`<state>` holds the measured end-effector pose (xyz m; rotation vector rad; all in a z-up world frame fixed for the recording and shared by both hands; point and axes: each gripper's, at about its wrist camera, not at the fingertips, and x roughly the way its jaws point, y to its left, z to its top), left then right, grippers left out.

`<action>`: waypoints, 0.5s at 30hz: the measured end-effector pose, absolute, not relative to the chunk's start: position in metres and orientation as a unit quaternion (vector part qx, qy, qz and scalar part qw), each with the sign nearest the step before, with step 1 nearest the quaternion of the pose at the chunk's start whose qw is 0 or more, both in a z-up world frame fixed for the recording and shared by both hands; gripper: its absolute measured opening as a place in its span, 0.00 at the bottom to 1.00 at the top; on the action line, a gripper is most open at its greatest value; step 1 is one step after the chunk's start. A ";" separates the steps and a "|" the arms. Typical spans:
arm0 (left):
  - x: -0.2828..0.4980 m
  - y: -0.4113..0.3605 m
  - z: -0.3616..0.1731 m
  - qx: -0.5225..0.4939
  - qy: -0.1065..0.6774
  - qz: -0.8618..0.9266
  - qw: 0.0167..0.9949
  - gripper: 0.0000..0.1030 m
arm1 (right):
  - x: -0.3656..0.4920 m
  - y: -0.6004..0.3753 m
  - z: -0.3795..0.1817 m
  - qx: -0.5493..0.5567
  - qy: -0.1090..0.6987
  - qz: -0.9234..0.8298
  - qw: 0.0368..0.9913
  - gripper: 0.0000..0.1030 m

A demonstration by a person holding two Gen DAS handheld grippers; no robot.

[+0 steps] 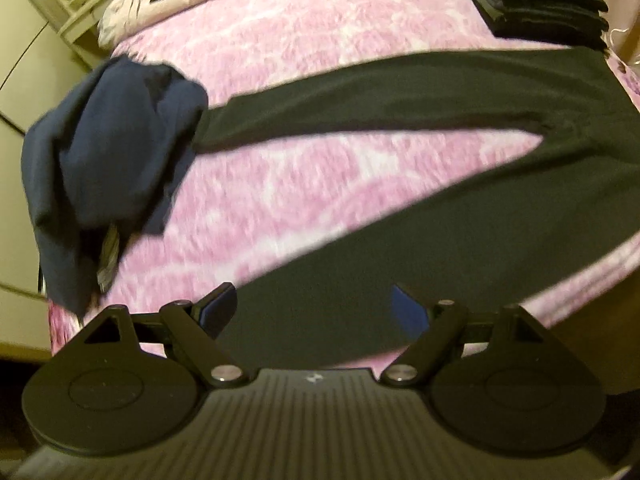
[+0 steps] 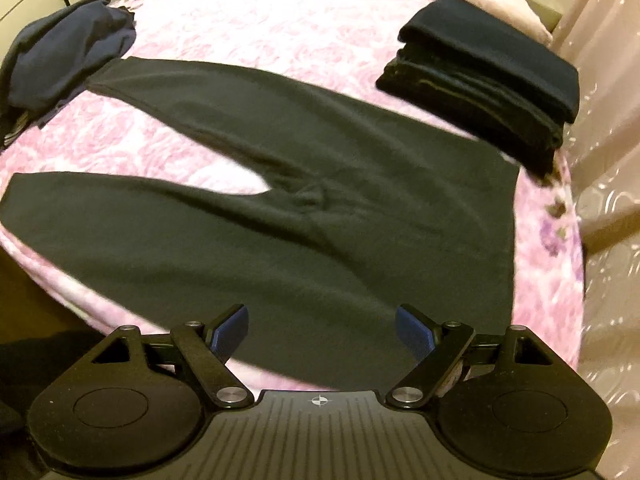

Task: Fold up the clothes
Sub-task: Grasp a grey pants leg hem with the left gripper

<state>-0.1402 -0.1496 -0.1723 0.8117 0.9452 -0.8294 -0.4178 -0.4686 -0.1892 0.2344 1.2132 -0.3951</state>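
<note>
Dark trousers, one pair, spread flat on the bed with its pink flowered cover. Legs splayed in a V; long axis runs left to right across both views, waistband toward the right, cuffs toward the left.

Right gripper: jaws wide apart, holding nothing, hovering over the near edge of the seat and waist end.

Left gripper: jaws wide apart, empty, above the near trouser leg, closer to its cuff end.

Navy garment: crumpled, far left, touching the far leg's cuff.

Folded stack: dark clothes, far right corner, just beside the waistband.

Judgement: the near leg lies directly ahead of both grippers, ready to be lifted onto the far leg.
</note>
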 end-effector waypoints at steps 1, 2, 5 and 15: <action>-0.129 -0.160 -0.172 0.369 0.426 -0.384 0.732 0.79 | -0.414 -0.474 -0.189 0.104 0.563 -0.182 0.799 0.81; -0.117 -0.170 -0.173 0.370 0.421 -0.392 0.729 0.79 | -0.408 -0.481 -0.189 0.098 0.560 -0.178 0.803 0.81; -0.075 -0.209 -0.184 0.383 0.404 -0.418 0.717 0.79 | -0.386 -0.498 -0.192 0.076 0.555 -0.169 0.811 0.81; 0.075 -0.365 -0.281 0.483 0.334 -0.519 0.621 0.52 | -0.298 -0.576 -0.228 0.040 0.566 -0.183 0.803 0.81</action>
